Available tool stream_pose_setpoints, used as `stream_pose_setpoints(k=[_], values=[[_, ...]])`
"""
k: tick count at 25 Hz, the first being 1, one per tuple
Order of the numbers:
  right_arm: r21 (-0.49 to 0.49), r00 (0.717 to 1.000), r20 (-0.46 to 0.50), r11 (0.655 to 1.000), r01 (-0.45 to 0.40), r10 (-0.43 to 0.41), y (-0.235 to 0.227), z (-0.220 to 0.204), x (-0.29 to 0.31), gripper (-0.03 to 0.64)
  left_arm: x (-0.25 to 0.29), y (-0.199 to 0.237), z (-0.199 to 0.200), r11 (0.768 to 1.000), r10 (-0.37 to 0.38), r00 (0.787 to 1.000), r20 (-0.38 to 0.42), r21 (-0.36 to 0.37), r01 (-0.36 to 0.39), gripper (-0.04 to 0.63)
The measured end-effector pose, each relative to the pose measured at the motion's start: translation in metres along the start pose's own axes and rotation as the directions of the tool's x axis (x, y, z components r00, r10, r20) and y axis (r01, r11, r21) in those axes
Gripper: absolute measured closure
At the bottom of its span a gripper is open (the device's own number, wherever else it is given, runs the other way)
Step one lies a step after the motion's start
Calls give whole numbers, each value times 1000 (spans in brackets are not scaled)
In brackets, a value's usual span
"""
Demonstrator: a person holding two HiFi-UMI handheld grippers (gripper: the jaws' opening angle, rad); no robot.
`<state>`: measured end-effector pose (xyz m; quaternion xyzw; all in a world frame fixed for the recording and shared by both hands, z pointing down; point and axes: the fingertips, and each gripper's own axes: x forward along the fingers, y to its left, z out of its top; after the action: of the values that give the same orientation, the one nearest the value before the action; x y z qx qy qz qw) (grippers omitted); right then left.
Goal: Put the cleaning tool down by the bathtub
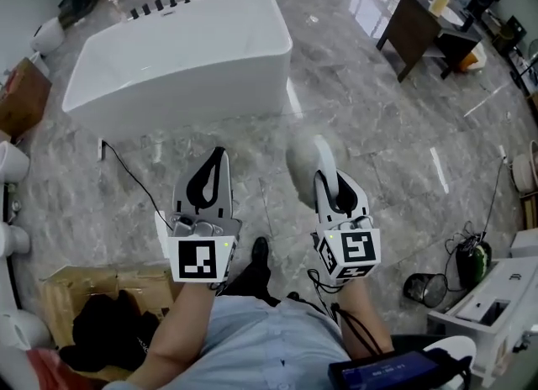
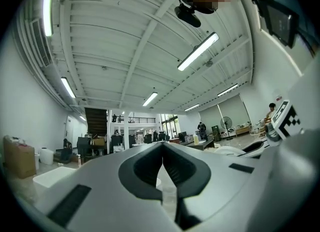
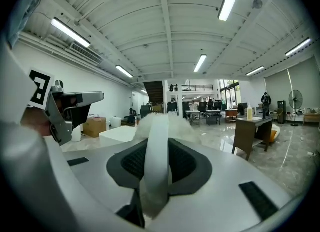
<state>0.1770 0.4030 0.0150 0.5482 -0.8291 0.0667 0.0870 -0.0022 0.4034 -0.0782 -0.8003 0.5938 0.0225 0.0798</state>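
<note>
The white bathtub point(image 1: 181, 52) stands on the marble floor ahead and to the left, some way from both grippers. My right gripper point(image 1: 328, 176) is shut on the cleaning tool point(image 1: 304, 161), a white flat handle with a fluffy pale head that sticks out past the jaws. In the right gripper view the handle point(image 3: 157, 156) runs up between the jaws, and the bathtub point(image 3: 120, 135) shows behind it at left. My left gripper point(image 1: 220, 157) is held beside it, level with the right one, its jaws shut with nothing in them. Seen from the left gripper view, the left gripper point(image 2: 162, 147) has its tips together.
A cardboard box point(image 1: 101, 300) with dark things in it sits at lower left. A black cable point(image 1: 134, 180) trails from the tub's near side. A dark desk point(image 1: 419, 23) stands at upper right. A black mesh basket point(image 1: 424, 287) and a white machine point(image 1: 496, 304) are at lower right.
</note>
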Motion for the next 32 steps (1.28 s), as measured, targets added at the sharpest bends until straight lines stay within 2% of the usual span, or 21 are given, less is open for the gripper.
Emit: stream_pose_setpoints(k=[2,6,15,22,26,32], values=[[-12,1000,7,1000,-5,5,11,12,27,515,14,26,-1,1000,7,1000,2,-11,-7,578],[-32,1000,30,999,-6,7,24,33,70,515,39,64,-2,1000,2,1000,26,23,-3,578],[-45,998,59,999,28,-25,10,58,118,515,88,88,-5,999,-27,998,48,38,25,578],[-18,998,41,998,58,-57,-34,47,156,515,142,75,-33,999,-53,999,13,-15,53,578],[2,998,28,998,62,-62,-62,42,193,515,188,72,-51,995,-86,996,-8,44,86,578],[23,999,6,998,50,-50,-122,43,266,515,282,64,-79,993,-102,993,-52,56,105,578]])
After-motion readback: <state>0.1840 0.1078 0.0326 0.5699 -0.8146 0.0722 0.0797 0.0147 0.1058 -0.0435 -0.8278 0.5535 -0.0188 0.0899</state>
